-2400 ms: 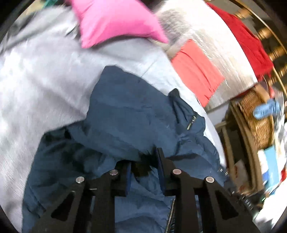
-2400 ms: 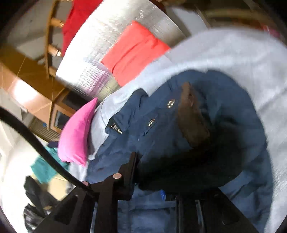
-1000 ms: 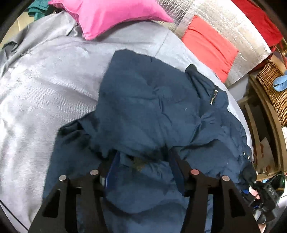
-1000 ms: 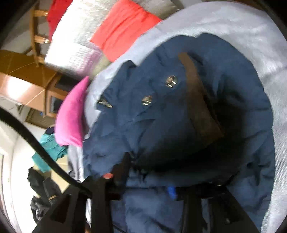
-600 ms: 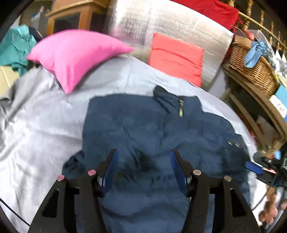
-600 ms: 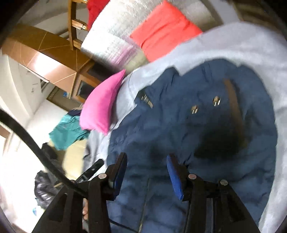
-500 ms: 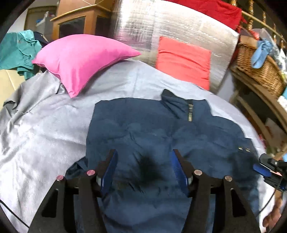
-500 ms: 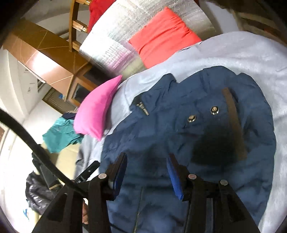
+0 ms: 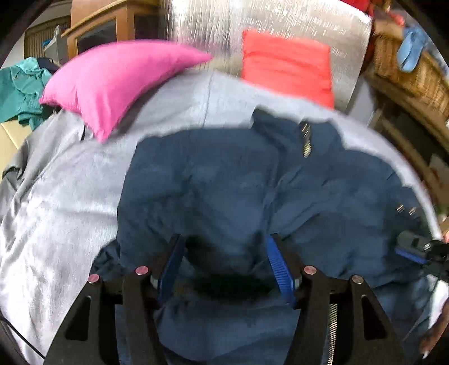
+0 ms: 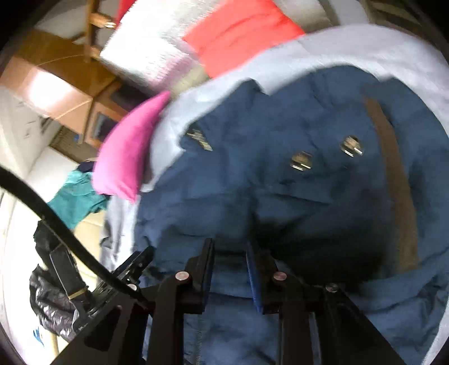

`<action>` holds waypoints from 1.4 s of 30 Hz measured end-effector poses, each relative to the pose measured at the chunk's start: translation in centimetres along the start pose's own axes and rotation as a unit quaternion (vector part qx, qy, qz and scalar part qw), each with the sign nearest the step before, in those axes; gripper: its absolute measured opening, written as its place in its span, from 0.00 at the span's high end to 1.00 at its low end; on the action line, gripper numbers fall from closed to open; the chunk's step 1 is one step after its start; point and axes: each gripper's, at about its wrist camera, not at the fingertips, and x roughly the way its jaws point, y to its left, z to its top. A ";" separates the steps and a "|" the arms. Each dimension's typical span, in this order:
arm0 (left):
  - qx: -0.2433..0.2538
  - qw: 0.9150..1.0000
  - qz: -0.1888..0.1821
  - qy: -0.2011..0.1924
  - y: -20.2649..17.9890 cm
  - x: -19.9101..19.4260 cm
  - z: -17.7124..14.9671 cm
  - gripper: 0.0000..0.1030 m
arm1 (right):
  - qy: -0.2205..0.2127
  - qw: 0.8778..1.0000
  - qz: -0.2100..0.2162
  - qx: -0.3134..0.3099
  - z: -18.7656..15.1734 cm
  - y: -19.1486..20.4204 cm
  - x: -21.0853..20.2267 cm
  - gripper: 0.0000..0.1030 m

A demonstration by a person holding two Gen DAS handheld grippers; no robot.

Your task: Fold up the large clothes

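Note:
A large navy blue jacket (image 9: 230,185) lies partly folded on a grey bedspread (image 9: 56,196), with its zipped collar at the far side. It also fills the right wrist view (image 10: 294,196), where two metal snaps and a brown strip show. My left gripper (image 9: 224,261) is open and empty, low over the jacket's near part. My right gripper (image 10: 228,266) is open with a narrower gap, just above the jacket's near fold. The right gripper also shows at the right edge of the left wrist view (image 9: 421,250).
A pink pillow (image 9: 118,75) and a red-orange pillow (image 9: 286,64) lie at the head of the bed against a silver padded board (image 9: 252,19). A wicker basket (image 9: 412,73) stands on the right. Teal clothes (image 9: 19,87) lie at far left.
Both grippers let go of the jacket, opened and lifted back from it. In the last half second both dropped closer to the jacket, and the right gripper's gap narrowed.

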 end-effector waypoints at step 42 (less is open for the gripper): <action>-0.109 0.989 0.082 0.056 13.4 1.8 0.8 0.16 | -0.075 0.983 -0.122 0.115 2.7 -11.2 -10.5 0.25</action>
